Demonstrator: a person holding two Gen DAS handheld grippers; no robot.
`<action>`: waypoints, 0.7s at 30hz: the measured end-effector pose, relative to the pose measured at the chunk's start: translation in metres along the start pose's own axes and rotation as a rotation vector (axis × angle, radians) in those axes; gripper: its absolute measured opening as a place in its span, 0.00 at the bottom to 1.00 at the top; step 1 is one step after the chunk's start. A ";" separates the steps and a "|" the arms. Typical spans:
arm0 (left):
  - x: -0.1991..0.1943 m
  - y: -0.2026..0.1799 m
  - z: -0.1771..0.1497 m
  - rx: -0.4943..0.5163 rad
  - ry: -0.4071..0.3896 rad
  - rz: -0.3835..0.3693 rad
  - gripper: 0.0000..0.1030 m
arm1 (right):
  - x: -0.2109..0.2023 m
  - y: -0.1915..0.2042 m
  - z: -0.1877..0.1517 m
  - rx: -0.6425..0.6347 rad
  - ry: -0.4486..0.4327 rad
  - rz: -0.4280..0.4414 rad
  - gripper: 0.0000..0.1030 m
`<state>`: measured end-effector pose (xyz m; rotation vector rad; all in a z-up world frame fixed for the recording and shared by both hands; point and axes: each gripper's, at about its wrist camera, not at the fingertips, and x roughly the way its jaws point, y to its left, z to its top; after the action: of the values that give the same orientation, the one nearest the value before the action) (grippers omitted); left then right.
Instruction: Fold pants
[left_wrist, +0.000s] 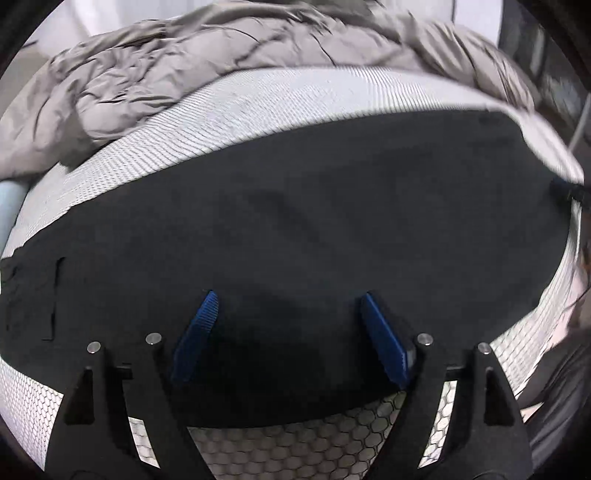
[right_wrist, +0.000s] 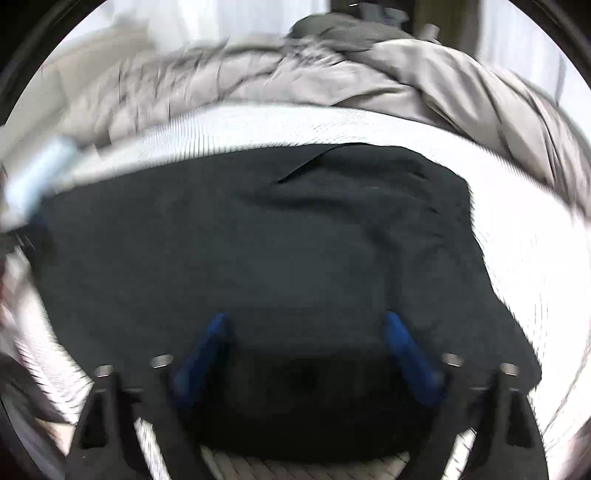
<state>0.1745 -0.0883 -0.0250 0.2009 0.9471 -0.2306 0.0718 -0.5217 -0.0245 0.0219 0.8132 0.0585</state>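
1. Two pairs of tongs hang over dark pants (left_wrist: 314, 229) spread flat on a white bed cover (left_wrist: 258, 99) with a honeycomb print.
2. Left tongs (left_wrist: 288, 306): blue pads (left_wrist: 195, 336) stand apart, nothing clamped; the pants lie just under and ahead of them.
3. Right tongs (right_wrist: 306, 328): pads (right_wrist: 406, 350) likewise apart, empty, above the cloth's near edge; this view is blurred.
4. Beyond the pants, past both tongs, a crumpled grey quilt (left_wrist: 184, 70) is heaped.
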 end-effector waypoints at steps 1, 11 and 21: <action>0.002 -0.004 -0.010 -0.002 -0.003 0.009 0.78 | -0.009 -0.011 -0.005 0.044 -0.018 -0.060 0.79; -0.030 -0.029 -0.012 -0.003 -0.087 -0.223 0.79 | -0.034 -0.095 -0.056 0.597 -0.075 0.258 0.81; -0.013 -0.035 -0.012 0.029 -0.037 -0.145 0.81 | -0.006 -0.093 -0.013 0.760 -0.225 0.186 0.16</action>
<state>0.1480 -0.1176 -0.0240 0.1545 0.9224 -0.3803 0.0622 -0.6151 -0.0324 0.8080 0.5678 -0.0797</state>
